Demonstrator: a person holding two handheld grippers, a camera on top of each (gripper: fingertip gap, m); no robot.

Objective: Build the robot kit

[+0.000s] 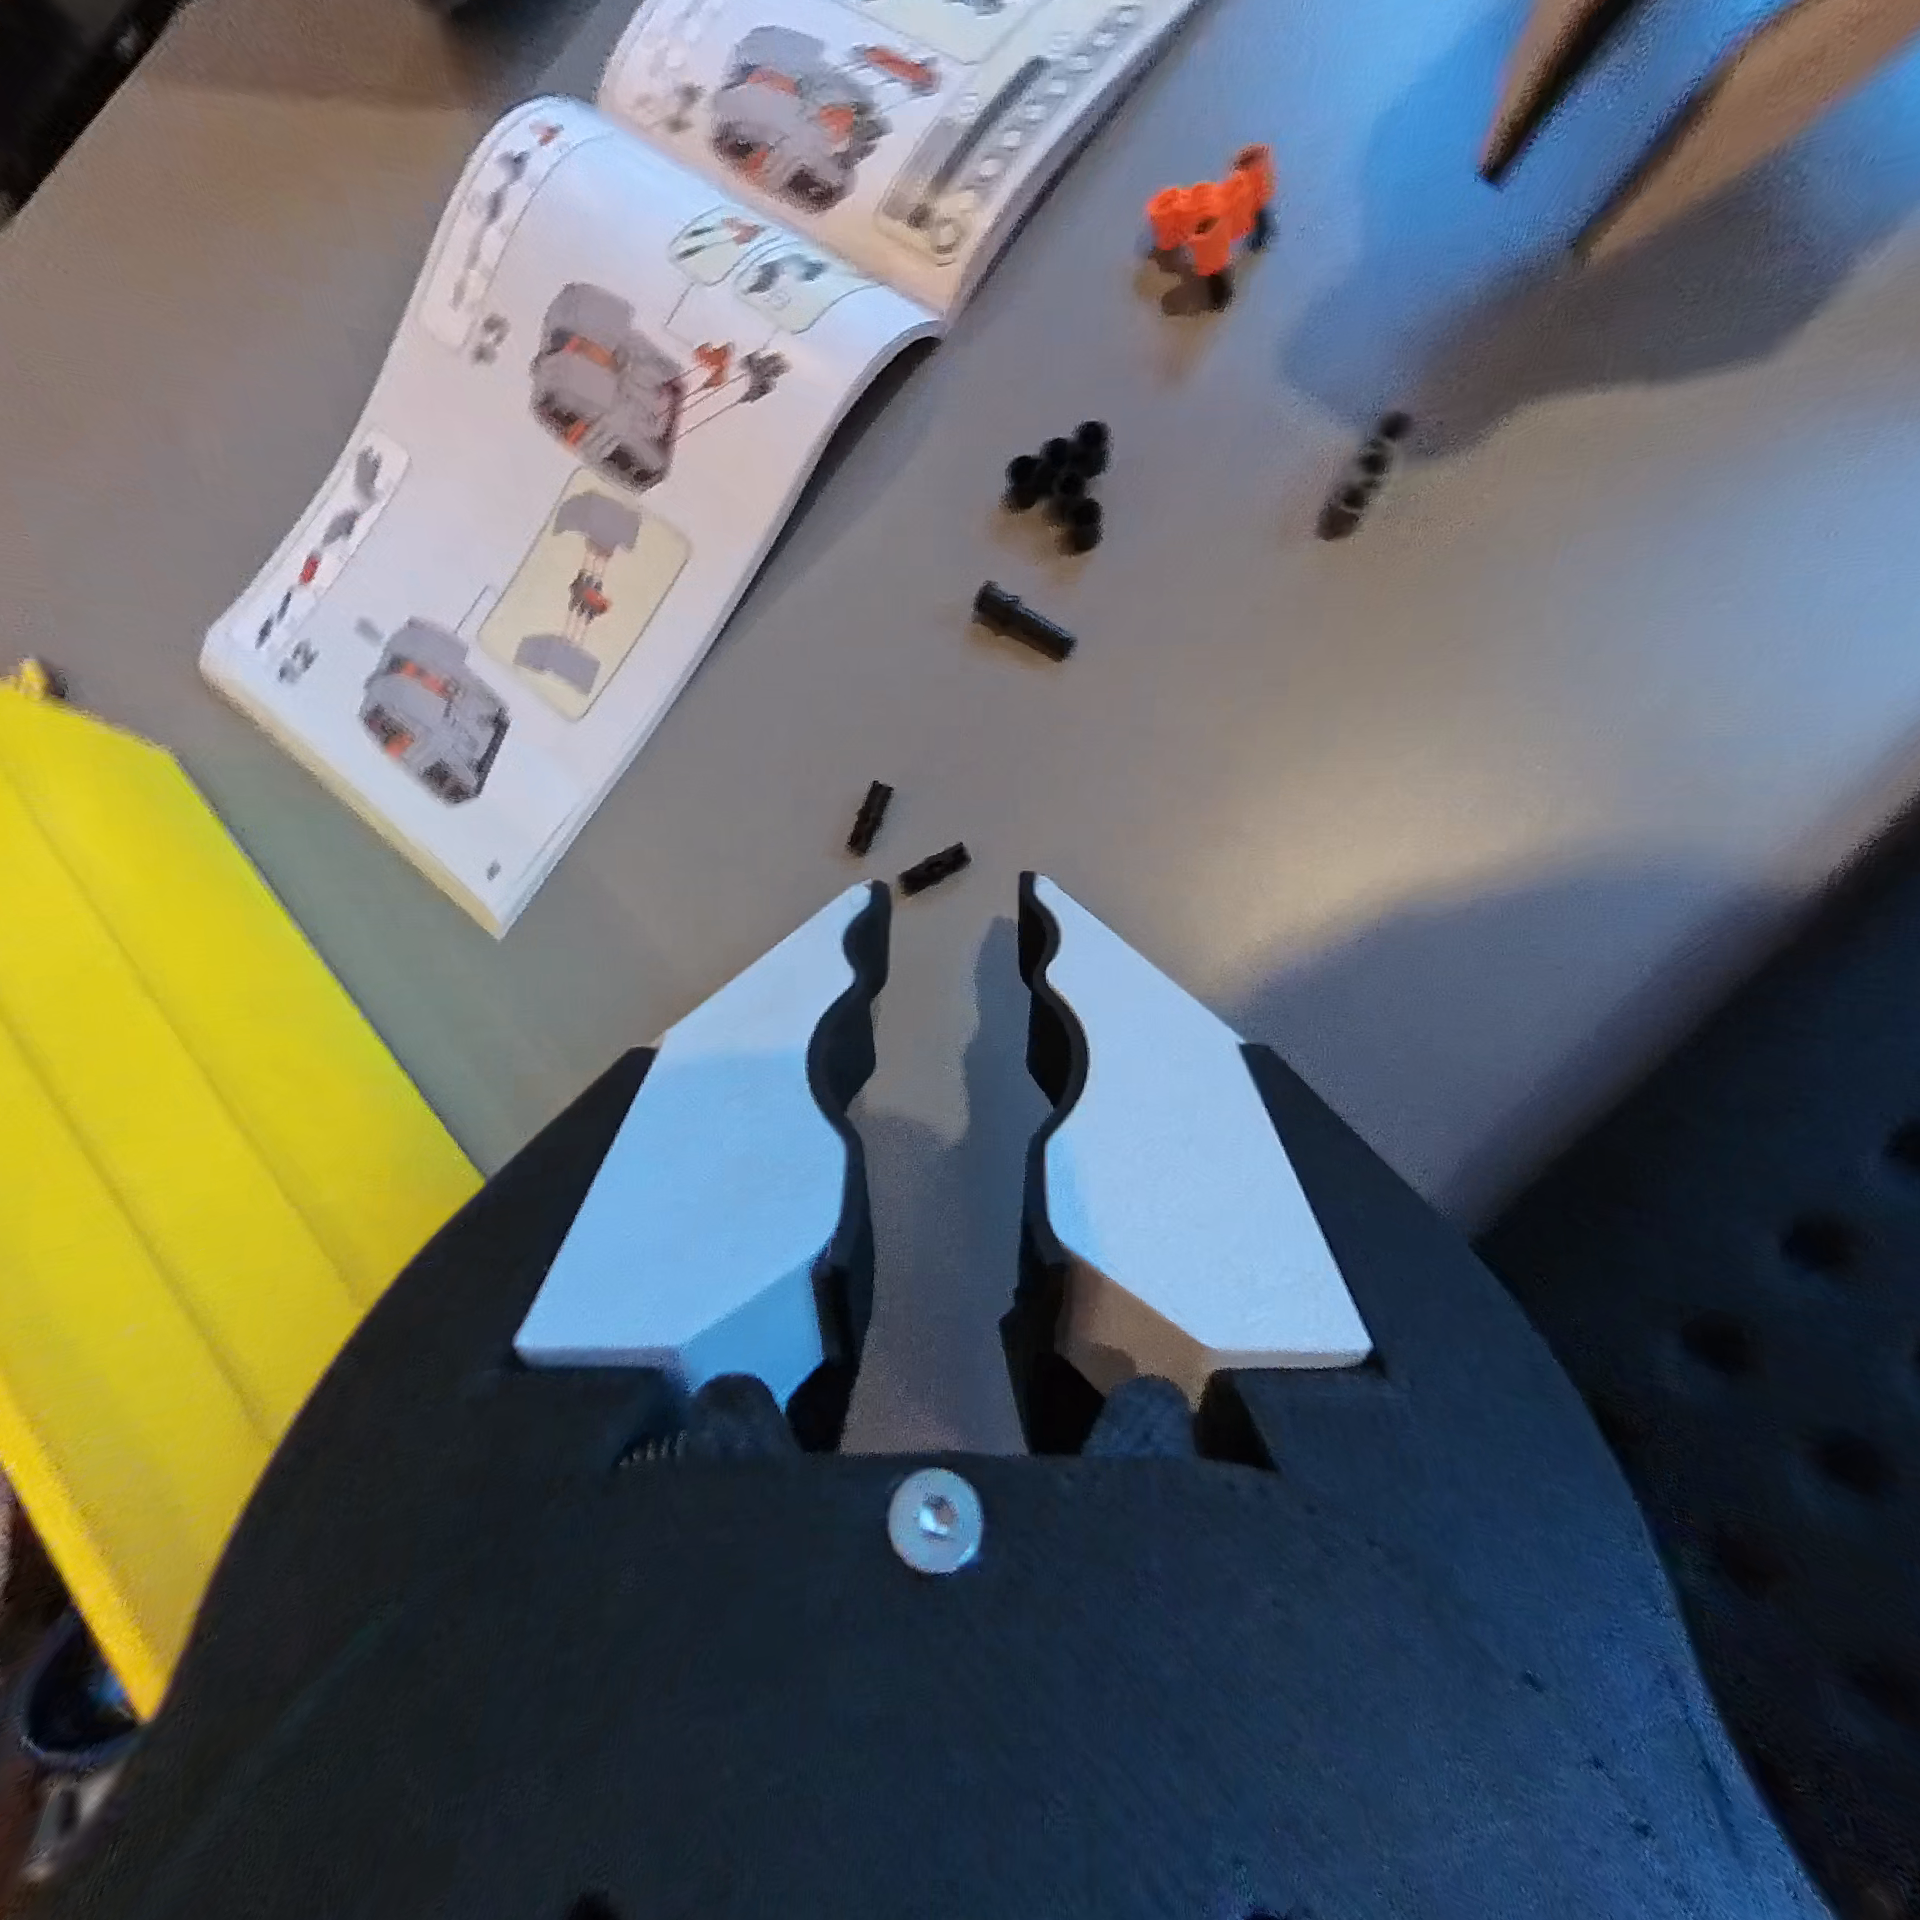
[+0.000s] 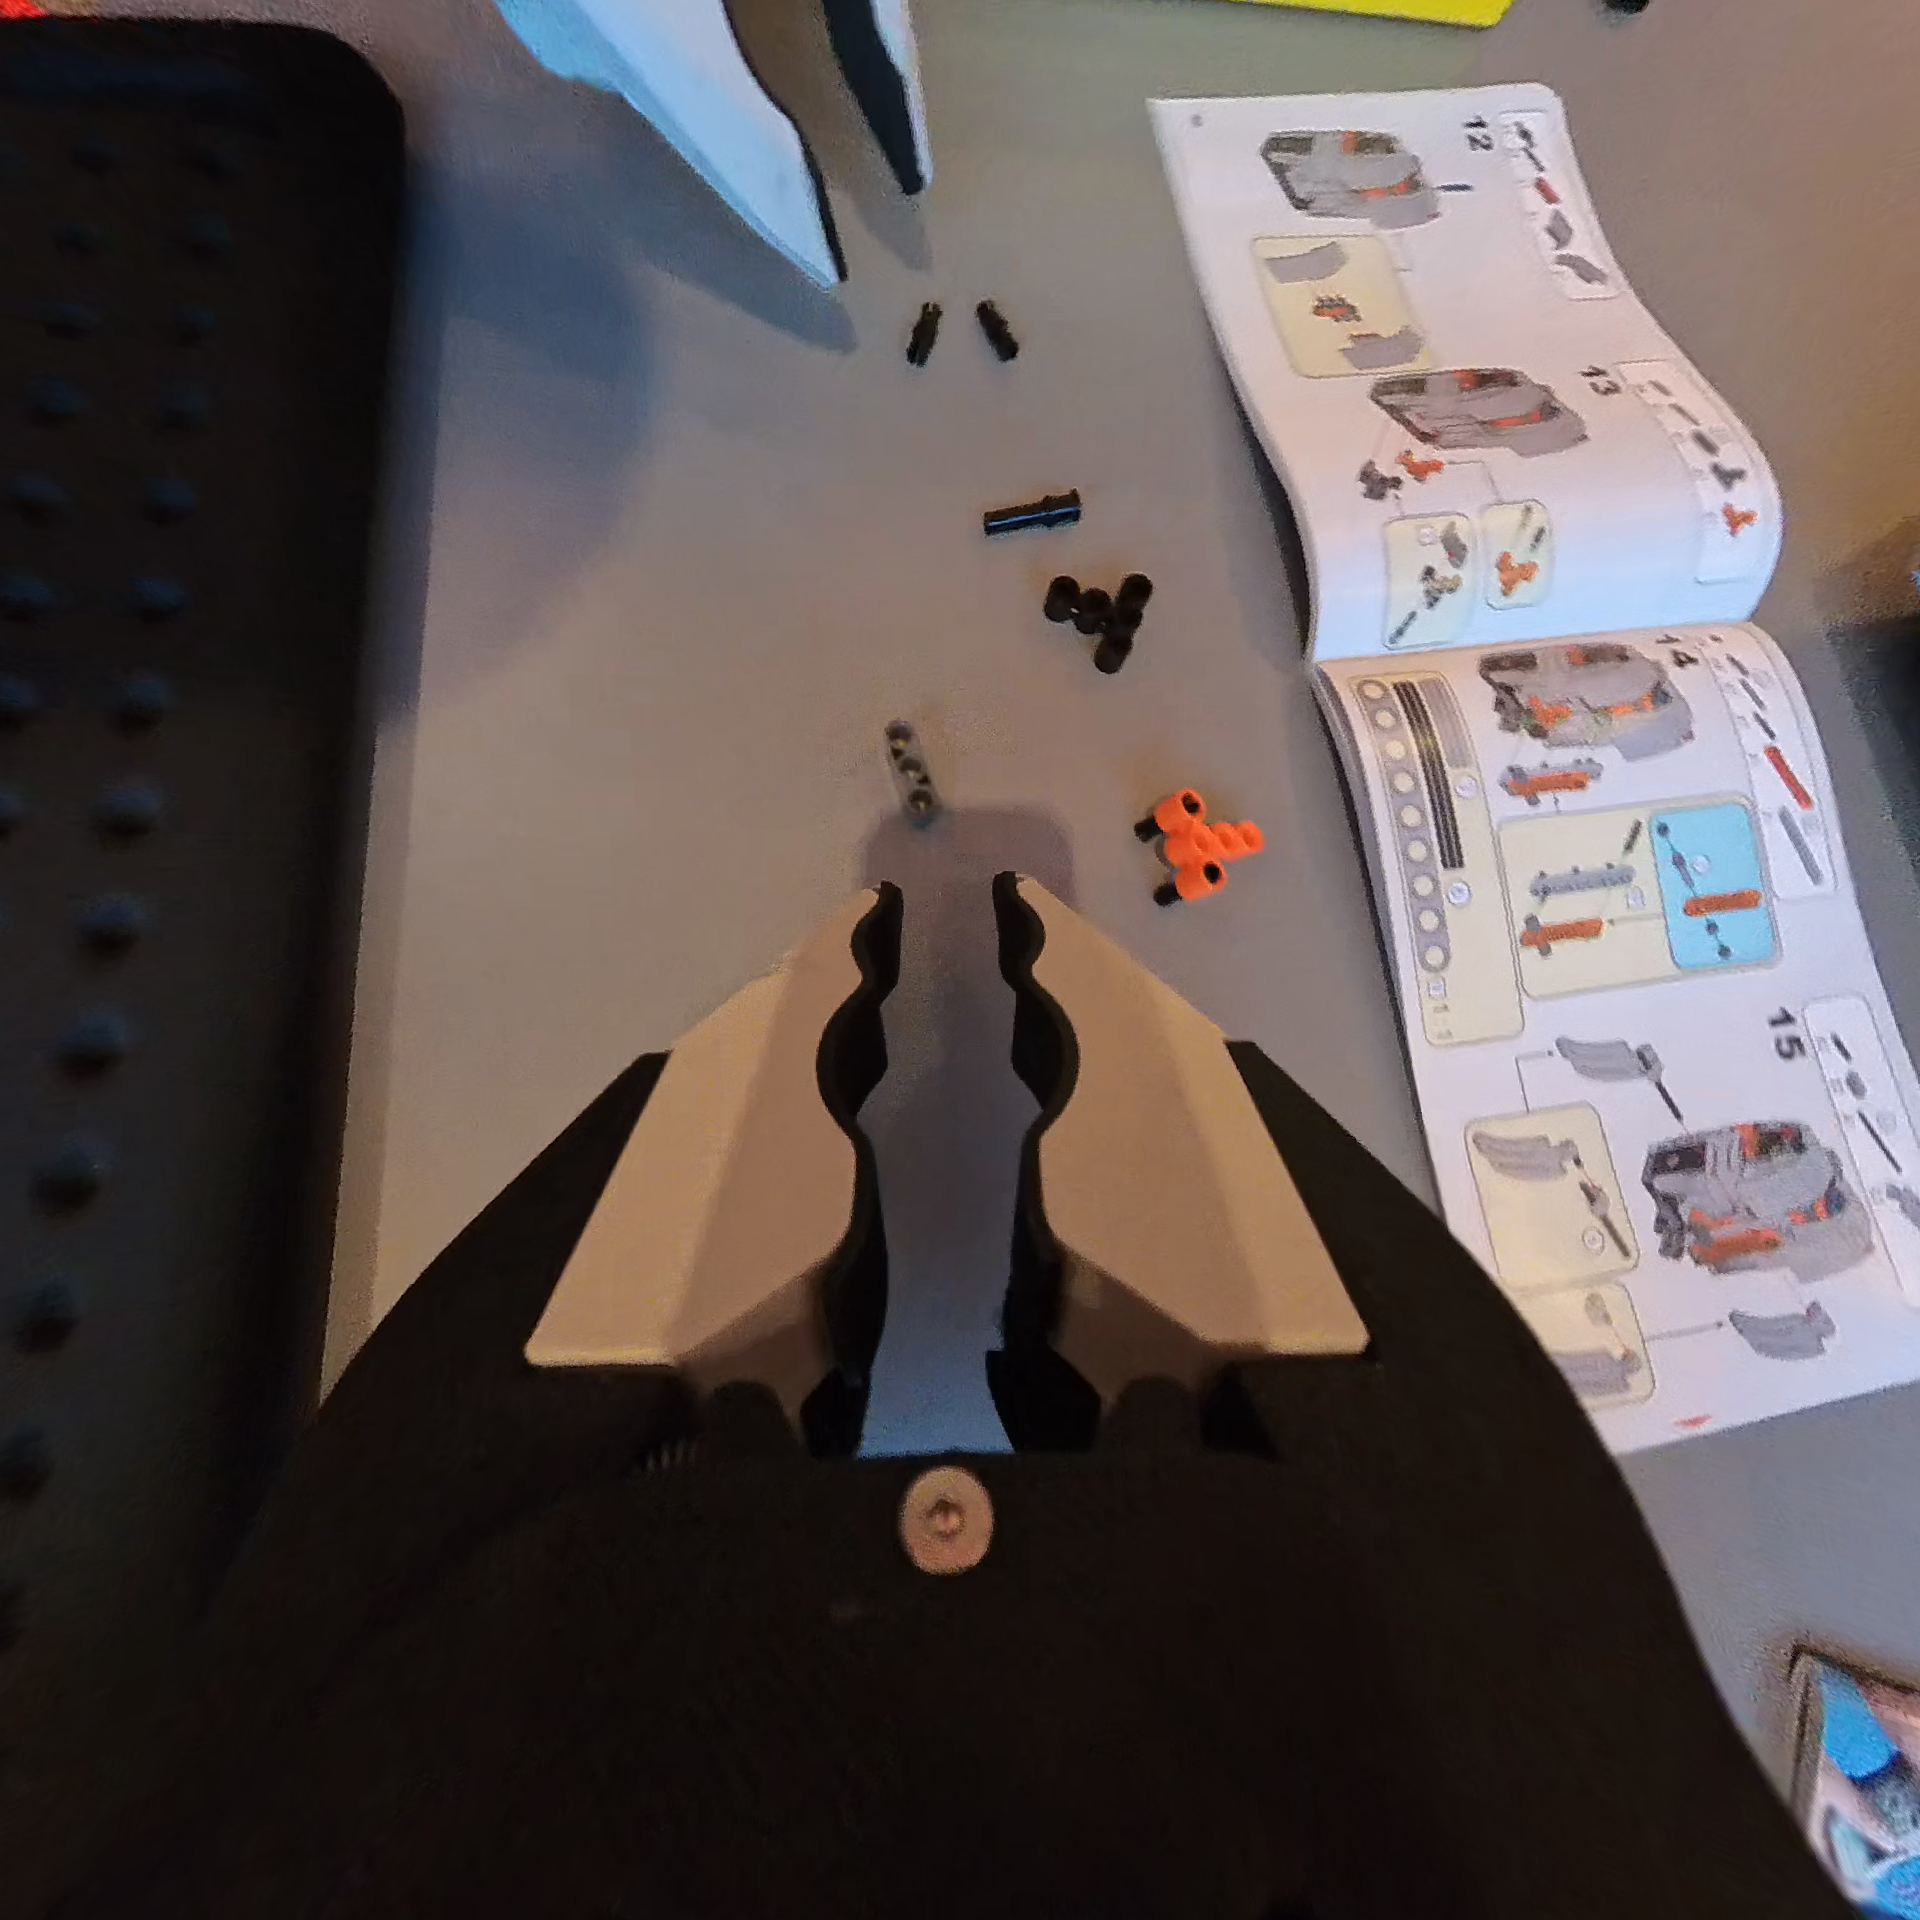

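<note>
Both empty and parted: left gripper (image 1: pixel 954 881) hovers just beside two black pins (image 1: pixel 902 844) on the table (image 1: pixel 1299 779), right gripper (image 2: pixel 943 881) near a grey beam (image 2: pixel 910 771); such tiny parts could skid from closing jaws.

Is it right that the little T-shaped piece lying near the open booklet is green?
Not quite. The little T-shaped piece does lie near the open booklet, but it is orange, not green. The right wrist view shows it clearly.
</note>
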